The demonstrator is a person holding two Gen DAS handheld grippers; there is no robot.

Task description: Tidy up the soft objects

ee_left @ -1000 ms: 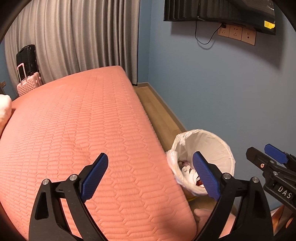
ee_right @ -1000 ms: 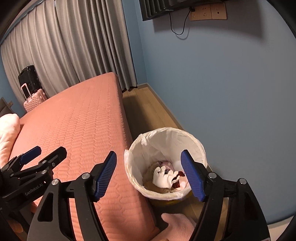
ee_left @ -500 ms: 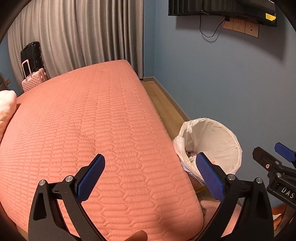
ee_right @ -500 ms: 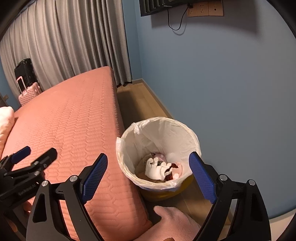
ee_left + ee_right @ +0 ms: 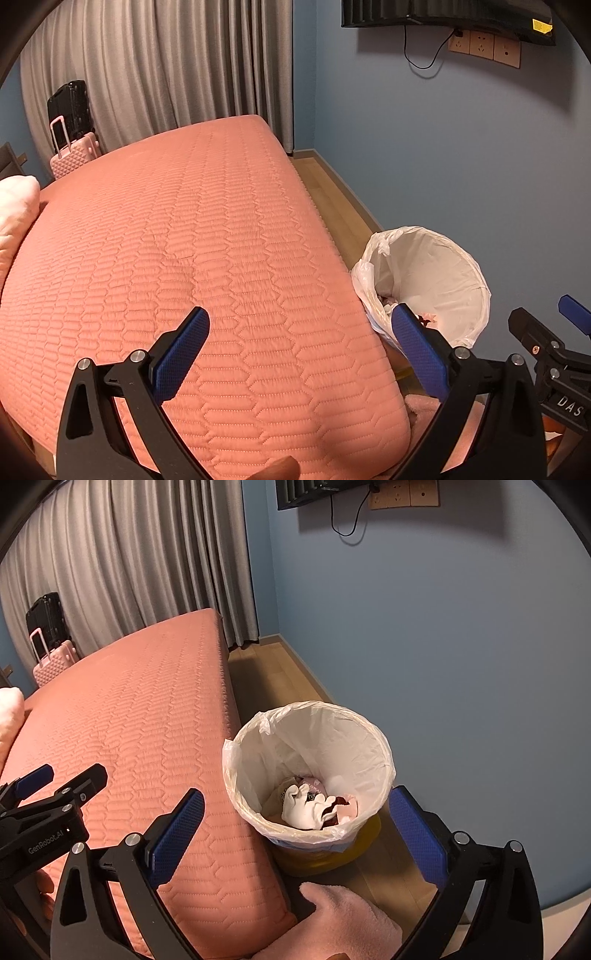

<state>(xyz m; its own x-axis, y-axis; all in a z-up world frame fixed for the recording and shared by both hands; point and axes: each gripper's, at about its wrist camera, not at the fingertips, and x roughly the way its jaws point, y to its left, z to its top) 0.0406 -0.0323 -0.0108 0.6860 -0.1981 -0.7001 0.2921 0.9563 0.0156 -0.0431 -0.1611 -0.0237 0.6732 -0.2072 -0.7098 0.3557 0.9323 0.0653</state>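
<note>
A yellow bin [image 5: 325, 856] lined with a white bag [image 5: 332, 731] stands on the floor against the bed's near corner; several soft white, pink and red items [image 5: 314, 806] lie inside. The bin's bag [image 5: 436, 273] also shows in the left wrist view. My right gripper [image 5: 295, 812] hangs open above the bin, nothing between its blue pads. My left gripper [image 5: 299, 343] is open over the salmon quilted mattress [image 5: 184, 240], also empty. A pink fluffy fabric [image 5: 340, 919] lies low by the bed corner. A pale pink pillow [image 5: 14, 210] sits at the mattress's far left.
A blue wall [image 5: 443, 646] rises just right of the bin, with a narrow strip of wooden floor [image 5: 273, 679] between bed and wall. Grey curtains [image 5: 147, 74], a pink suitcase [image 5: 74, 155] and a black suitcase [image 5: 70, 107] stand behind the bed.
Both grippers have risen and pulled back a little, so the bin and mattress sit lower and farther in view. Both stay open and empty.
</note>
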